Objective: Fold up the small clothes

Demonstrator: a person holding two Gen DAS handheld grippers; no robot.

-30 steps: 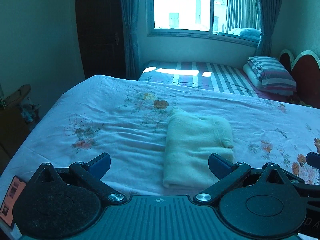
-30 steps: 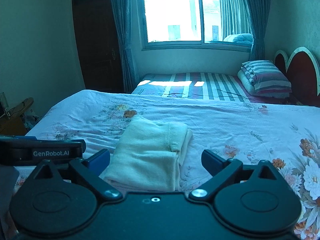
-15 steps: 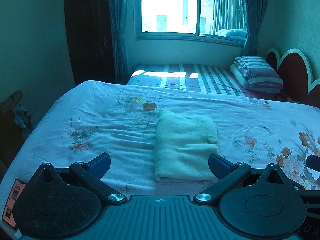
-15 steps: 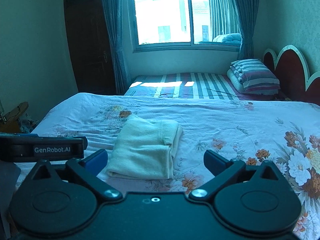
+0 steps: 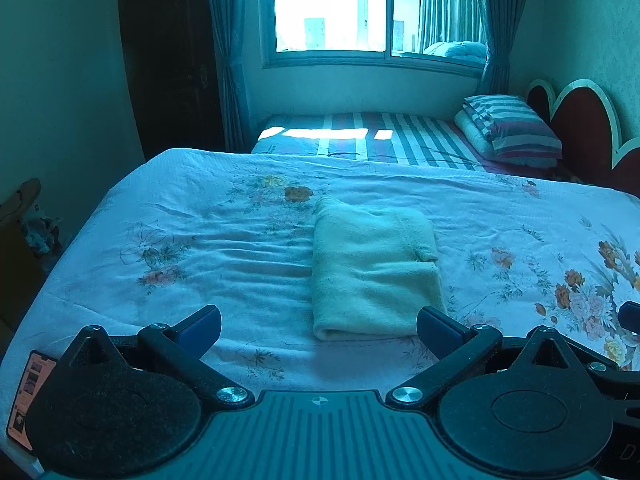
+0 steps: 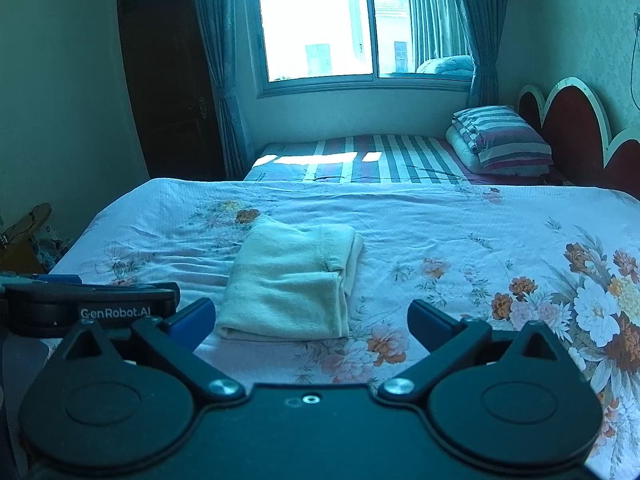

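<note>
A pale cream garment (image 5: 374, 268) lies folded into a neat rectangle on the floral bedspread (image 5: 200, 248). It also shows in the right wrist view (image 6: 290, 280). My left gripper (image 5: 318, 326) is open and empty, held back from the garment's near edge. My right gripper (image 6: 310, 320) is open and empty too, short of the garment and a little to its right. The left gripper's body (image 6: 92, 306) shows at the left of the right wrist view.
A second bed with a striped sheet (image 5: 384, 140) and a striped pillow (image 5: 512, 128) stands behind, under the window (image 5: 376, 8). A red headboard (image 5: 580, 128) is at the right. A phone (image 5: 30, 396) lies at the near left bed corner. A dark door (image 6: 172, 80) is at the left.
Both grippers have drawn back and risen from the folded garment, which now sits farther away in both views. The garment has not moved. Both jaws stay open.
</note>
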